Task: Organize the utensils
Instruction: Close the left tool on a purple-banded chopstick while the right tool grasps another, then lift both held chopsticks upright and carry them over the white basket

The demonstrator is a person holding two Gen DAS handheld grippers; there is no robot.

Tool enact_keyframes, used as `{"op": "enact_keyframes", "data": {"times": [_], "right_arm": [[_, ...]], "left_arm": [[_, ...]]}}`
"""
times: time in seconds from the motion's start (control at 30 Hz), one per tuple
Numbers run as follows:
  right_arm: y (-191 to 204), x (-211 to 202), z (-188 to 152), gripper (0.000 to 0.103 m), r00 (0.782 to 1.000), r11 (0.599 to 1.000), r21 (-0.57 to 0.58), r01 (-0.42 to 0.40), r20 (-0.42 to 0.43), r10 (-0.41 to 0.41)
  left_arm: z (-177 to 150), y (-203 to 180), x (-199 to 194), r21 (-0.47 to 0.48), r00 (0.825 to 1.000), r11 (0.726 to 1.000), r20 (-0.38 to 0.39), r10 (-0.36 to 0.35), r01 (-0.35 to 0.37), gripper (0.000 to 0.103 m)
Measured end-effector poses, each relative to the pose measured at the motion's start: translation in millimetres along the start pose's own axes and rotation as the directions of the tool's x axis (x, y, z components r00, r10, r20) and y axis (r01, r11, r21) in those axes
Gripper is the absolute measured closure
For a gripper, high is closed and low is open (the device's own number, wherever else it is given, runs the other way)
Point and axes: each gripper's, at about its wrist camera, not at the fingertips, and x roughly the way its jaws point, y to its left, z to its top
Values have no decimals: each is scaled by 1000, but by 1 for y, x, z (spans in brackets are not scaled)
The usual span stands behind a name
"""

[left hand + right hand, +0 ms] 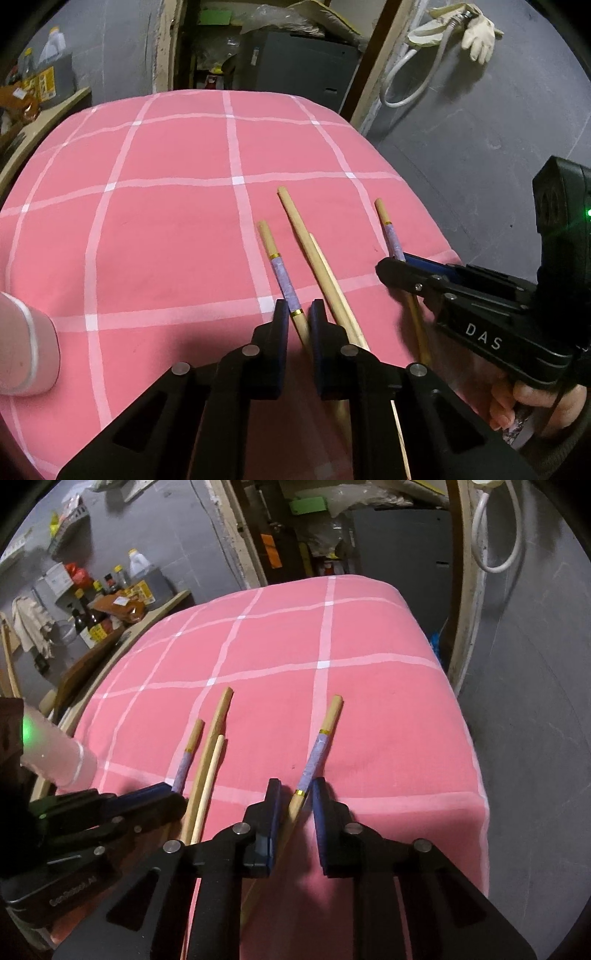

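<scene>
Several chopsticks lie on a pink checked cloth [147,221]. My left gripper [299,314] has its jaws narrowly apart around a chopstick with a purple band [282,280], the stick between the pads. Two plain wooden chopsticks [314,254] lie just right of it. My right gripper [297,794] likewise straddles the other purple-banded chopstick [319,749], jaws slightly apart. In the left wrist view the right gripper [395,266] sits at the right over that chopstick [388,229]. In the right wrist view the left gripper [162,794] is at the left, with the plain pair [212,746] between.
A white-pink cup [22,350] stands at the cloth's left edge, also seen in the right wrist view [62,757]. Bottles and clutter [96,605] sit on a shelf at the left. The cloth's right edge [472,738] drops to a grey floor.
</scene>
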Motion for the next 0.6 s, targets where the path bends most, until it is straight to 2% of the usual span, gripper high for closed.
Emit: {"op": "enact_keyframes", "data": {"times": [0.17,0.33,0.47,0.53,0.6], "right_arm": [[-6,-8,-9,97,999,998,56,-33,17,32],[1,-20,-21,98,996,995,50,-83,37,81],[12,-41,-33,98,985,989,41,-141,110,136],[19,-56,-38,98,969,983,34,-183,174,174],[28,-70,-44,98,945,974,14,-226,246,216]], "left_arm": [[-7,3,-9,-4,1000,1000,-7,8,-8,99],[-19,5,-26,-1,999,1000,17,29,-29,99],[-29,9,-46,-18,995,999,91,30,-28,99],[-34,9,-60,-20,989,1000,147,23,-20,99],[-40,7,-77,-17,975,1000,222,15,-11,99]]}}
